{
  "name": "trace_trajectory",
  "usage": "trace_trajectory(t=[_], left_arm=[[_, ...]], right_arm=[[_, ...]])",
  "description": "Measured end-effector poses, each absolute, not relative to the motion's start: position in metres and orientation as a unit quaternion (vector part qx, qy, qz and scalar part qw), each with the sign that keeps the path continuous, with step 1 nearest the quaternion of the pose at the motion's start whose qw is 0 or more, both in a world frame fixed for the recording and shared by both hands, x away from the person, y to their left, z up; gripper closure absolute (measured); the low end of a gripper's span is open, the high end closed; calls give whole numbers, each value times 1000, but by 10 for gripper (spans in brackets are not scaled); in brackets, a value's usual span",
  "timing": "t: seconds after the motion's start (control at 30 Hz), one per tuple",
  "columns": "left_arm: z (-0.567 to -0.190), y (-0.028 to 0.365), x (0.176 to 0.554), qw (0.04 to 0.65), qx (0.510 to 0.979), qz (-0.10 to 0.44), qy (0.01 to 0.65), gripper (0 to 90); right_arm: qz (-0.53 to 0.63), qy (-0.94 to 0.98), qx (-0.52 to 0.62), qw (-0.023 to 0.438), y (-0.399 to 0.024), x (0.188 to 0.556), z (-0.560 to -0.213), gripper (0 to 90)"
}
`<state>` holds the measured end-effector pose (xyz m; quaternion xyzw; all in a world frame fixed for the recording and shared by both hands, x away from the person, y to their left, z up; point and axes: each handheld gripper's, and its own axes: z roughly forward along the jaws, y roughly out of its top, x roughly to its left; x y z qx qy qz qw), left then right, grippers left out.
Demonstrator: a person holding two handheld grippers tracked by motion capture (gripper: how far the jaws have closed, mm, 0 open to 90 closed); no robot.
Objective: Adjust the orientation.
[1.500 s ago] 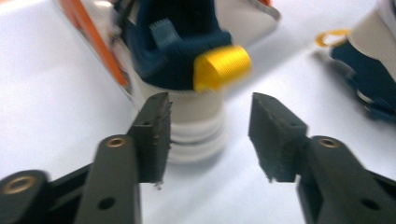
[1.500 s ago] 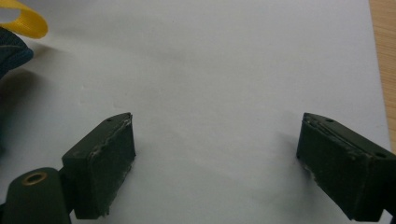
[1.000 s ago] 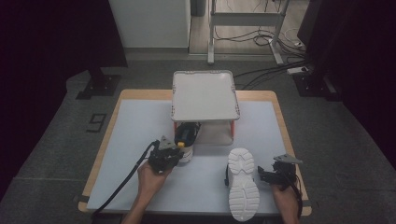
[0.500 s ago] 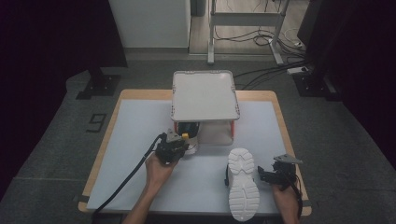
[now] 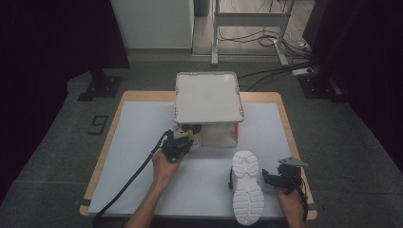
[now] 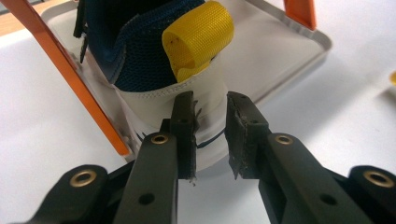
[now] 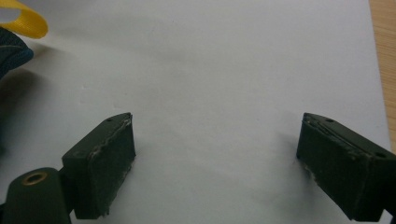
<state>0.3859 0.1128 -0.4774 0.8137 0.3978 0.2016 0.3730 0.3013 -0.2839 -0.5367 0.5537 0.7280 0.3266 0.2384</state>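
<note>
From above: finds the left gripper [image 5: 184, 137] at the near edge of a two-level rack, pointing away from the person, with the blue shoe [image 5: 194, 137] straight ahead of its tips, tucked under the rack's white top tray [image 5: 207, 97]. Shows the left hand [image 5: 164, 166] wrapped around the gripper body, forearm slanting in from below, black cable [image 5: 128, 183] trailing off behind. Places the right gripper [image 5: 267, 176] well apart, turned sideways, a second shoe [image 5: 247, 192] lying sole-up just ahead of its tips, and the right hand [image 5: 290, 202] low by the table's near edge. Takes in the white-covered table [image 5: 138, 137] with its wooden rim, grey floor [image 5: 57, 142] around it, and loose cables [image 5: 266, 42] beyond.

Left gripper view: adds the close detail. Shows the left gripper [image 6: 210, 100] drawn nearly together, pinching the white heel of the blue shoe [image 6: 154, 60]. Puts a yellow pull loop [image 6: 198, 37] just above the tips, an orange rack leg [image 6: 70, 79] off to one side, and the grey lower tray [image 6: 289, 51] under the shoe.

Right gripper view: shows the right gripper [image 7: 215, 119] spread wide over bare white table [image 7: 224, 60], nothing between the pads. Catches a bit of the second shoe [image 7: 11, 51] and its yellow loop [image 7: 23, 21] at the far left corner, clear of the jaws.
</note>
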Motion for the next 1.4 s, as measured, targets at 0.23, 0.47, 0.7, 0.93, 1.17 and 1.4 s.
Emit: trace_trajectory(t=[0.23, 0.47, 0.7, 0.93, 1.17, 1.4], left_arm=[[-482, 109, 395, 367, 813, 212, 400, 736], [-484, 106, 397, 371, 812, 219, 394, 735], [-480, 113, 384, 384, 819, 190, 381, 640], [-469, 135, 368, 386, 818, 159, 396, 299], [-462, 162, 347, 381, 819, 150, 402, 110], [-472, 190, 330, 364, 825, 149, 406, 1]], right_arm=[[327, 728, 554, 238, -284, 301, -537, 109], [327, 728, 554, 238, -284, 301, -537, 109], [327, 727, 554, 239, -284, 301, -537, 110], [327, 727, 554, 240, -284, 301, -537, 109], [327, 727, 554, 240, -284, 301, -537, 109], [327, 728, 554, 238, -284, 301, -537, 109]])
